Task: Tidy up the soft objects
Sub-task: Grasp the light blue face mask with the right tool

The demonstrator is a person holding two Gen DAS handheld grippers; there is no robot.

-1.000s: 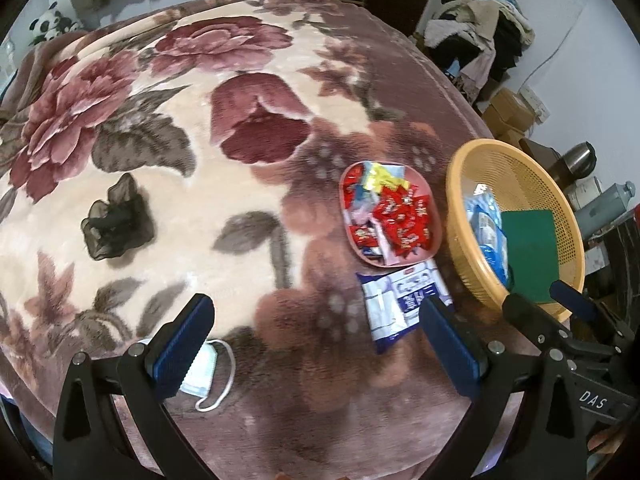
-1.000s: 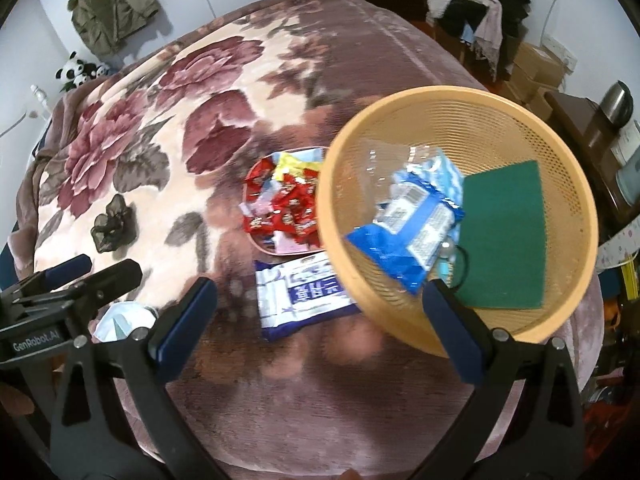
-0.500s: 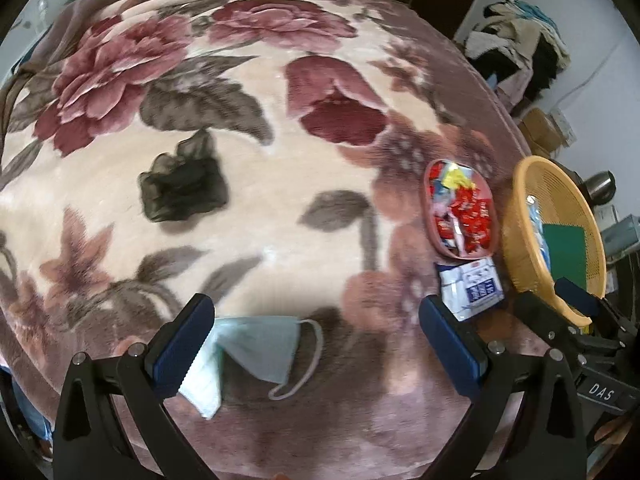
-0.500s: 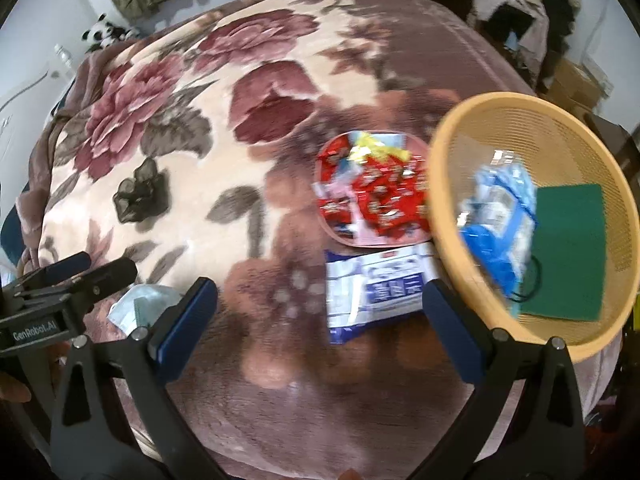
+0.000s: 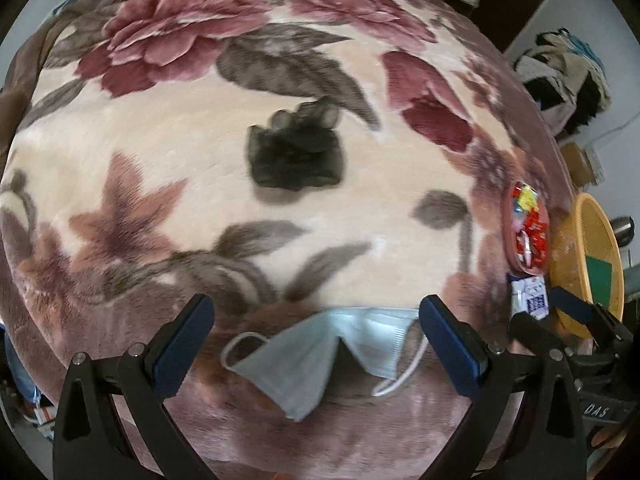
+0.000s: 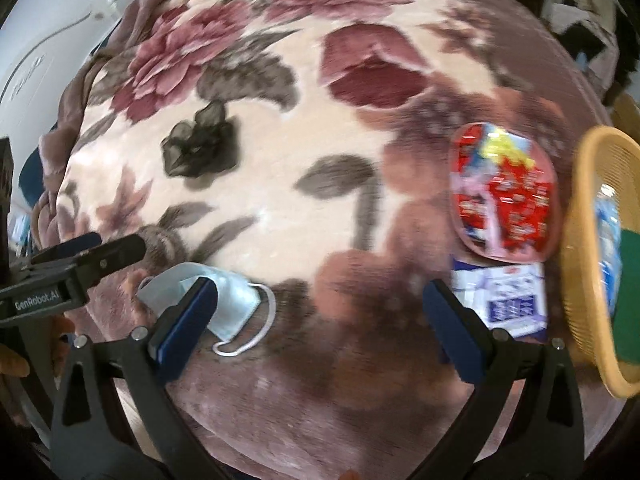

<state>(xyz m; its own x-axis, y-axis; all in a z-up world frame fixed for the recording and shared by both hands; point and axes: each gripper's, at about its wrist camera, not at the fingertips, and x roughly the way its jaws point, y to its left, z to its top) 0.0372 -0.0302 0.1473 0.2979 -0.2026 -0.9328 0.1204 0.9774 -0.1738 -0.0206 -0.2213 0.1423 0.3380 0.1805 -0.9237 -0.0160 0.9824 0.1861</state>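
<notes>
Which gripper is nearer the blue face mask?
Left. The left gripper, open, straddles the face mask between its fingers. The right gripper, also open, sits off to the mask's right.

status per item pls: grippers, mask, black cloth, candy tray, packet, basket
left gripper: jaws open, either side of the mask, not gripping
right gripper: jaws open, empty
face mask: creased, flat on the blanket, loops loose
black cloth: bunched up, lying free
candy tray: full of wrapped sweets
white and blue packet: flat on the blanket, beside the basket
basket: holds a blue pack and a green pad
</notes>
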